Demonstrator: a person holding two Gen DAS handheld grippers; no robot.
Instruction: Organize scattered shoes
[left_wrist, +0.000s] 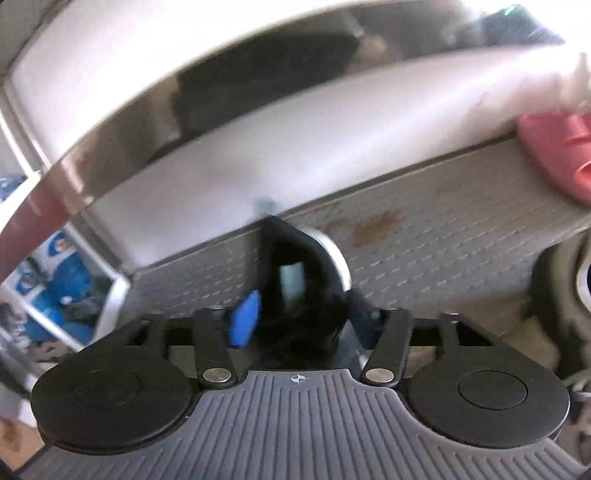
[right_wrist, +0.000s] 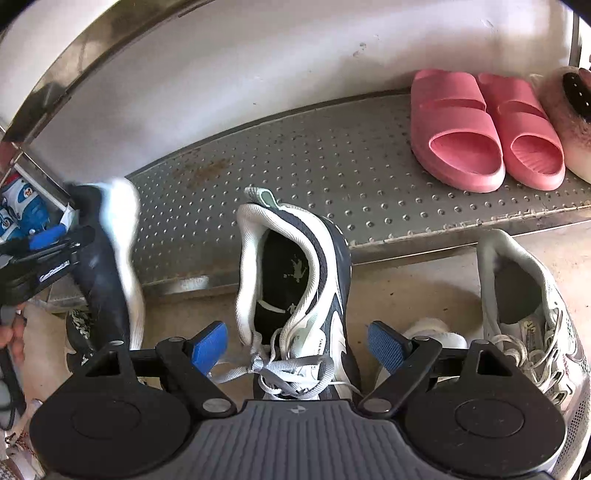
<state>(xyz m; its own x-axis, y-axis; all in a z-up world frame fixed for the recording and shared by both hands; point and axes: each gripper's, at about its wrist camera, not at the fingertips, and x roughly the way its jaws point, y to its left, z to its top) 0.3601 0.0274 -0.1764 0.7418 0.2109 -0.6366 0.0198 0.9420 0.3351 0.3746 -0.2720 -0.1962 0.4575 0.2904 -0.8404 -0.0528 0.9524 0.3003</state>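
My left gripper (left_wrist: 301, 325) is shut on a navy and white sneaker (left_wrist: 299, 284), holding it up in front of the metal shoe rack shelf (left_wrist: 424, 236); it shows blurred at the left of the right wrist view (right_wrist: 110, 243). My right gripper (right_wrist: 299, 343) is open, its blue pads (right_wrist: 208, 345) either side of the matching navy and white sneaker (right_wrist: 295, 280), which lies on the floor with its heel against the shelf edge. I cannot tell if the pads touch it.
A pair of pink slides (right_wrist: 480, 129) and a fluffy slipper (right_wrist: 569, 114) sit on the perforated shelf (right_wrist: 332, 166) at the right. A silver-white sneaker (right_wrist: 532, 314) lies on the floor to the right. Blue and white items (left_wrist: 55, 288) fill a rack to the left.
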